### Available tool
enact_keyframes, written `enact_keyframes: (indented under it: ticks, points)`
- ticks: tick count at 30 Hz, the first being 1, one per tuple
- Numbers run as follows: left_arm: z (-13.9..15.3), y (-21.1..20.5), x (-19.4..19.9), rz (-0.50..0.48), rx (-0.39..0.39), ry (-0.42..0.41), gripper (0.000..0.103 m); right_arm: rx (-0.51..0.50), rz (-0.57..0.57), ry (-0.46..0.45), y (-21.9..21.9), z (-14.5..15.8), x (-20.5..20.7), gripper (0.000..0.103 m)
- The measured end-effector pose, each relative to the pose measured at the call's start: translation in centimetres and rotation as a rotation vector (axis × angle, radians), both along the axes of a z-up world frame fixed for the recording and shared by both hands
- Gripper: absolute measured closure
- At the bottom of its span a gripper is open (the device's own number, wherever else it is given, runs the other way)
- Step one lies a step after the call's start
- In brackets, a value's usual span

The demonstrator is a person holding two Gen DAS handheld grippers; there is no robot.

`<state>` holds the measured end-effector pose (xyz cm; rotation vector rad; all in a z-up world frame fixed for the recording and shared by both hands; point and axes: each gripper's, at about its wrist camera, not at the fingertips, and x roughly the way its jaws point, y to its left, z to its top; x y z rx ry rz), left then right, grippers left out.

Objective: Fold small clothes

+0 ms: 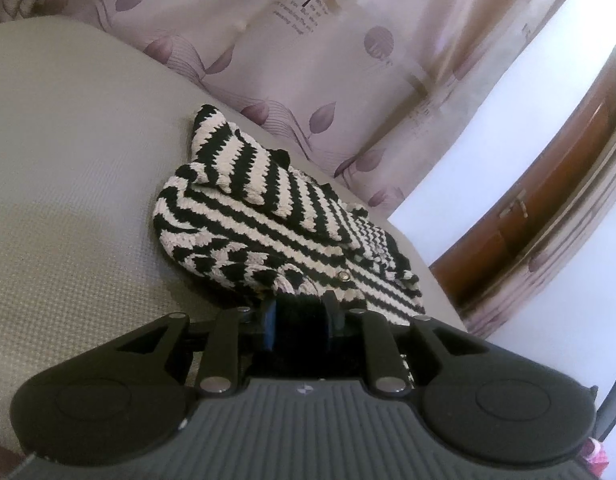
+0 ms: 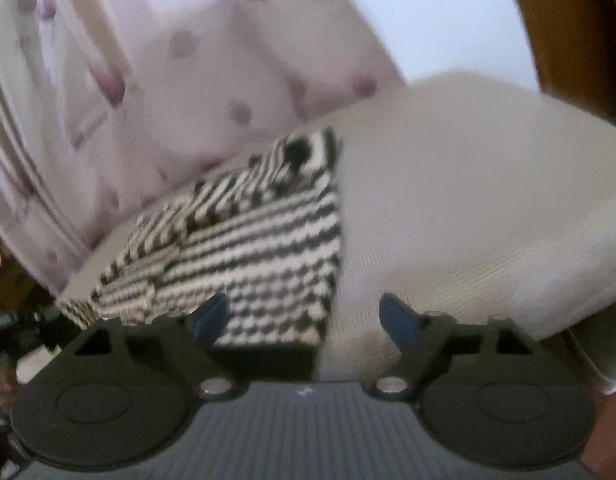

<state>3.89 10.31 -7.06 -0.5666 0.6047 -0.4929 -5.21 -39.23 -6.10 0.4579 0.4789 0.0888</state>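
Note:
A small black-and-cream striped knit garment lies partly folded on a pale textured cushion. In the left wrist view my left gripper is at the garment's near edge. Its jaws stand narrow, with the black hem pinched between the blue pads. In the blurred right wrist view the same garment lies left of centre on the cushion. My right gripper is wide open over the garment's near right corner. Its left pad is above the knit and its right pad above bare cushion, gripping nothing.
A leaf-printed pinkish curtain hangs just behind the cushion, blurred as the curtain in the right wrist view. A brown wooden door and a white wall lie to the right. The cushion's edge drops off near the garment's right side.

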Motion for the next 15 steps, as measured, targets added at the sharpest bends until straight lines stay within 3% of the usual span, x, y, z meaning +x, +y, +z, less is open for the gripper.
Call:
enact_keyframes:
  ticks: [4, 7, 10, 12, 15]
  points:
    - [-0.3, 0.3, -0.2, 0.0, -0.003, 0.009, 0.081, -0.073, 0.062, 0.043, 3.2, -0.8, 1.3, 0.021]
    - [-0.4, 0.3, -0.2, -0.003, -0.002, 0.01, 0.081, -0.069, 0.084, 0.091, 4.1, -1.8, 1.8, 0.02]
    - [-0.5, 0.2, -0.3, -0.004, 0.007, 0.013, 0.079, 0.061, 0.11, 0.088, 3.9, -2.9, 1.5, 0.027]
    - [-0.7, 0.2, -0.2, -0.003, 0.009, 0.019, 0.079, 0.075, 0.1, 0.077, 4.0, -3.4, 1.5, 0.064]
    - [-0.7, 0.2, -0.1, -0.002, 0.01, 0.023, 0.079, 0.188, 0.087, 0.068, 3.0, -4.2, 1.7, 0.08]
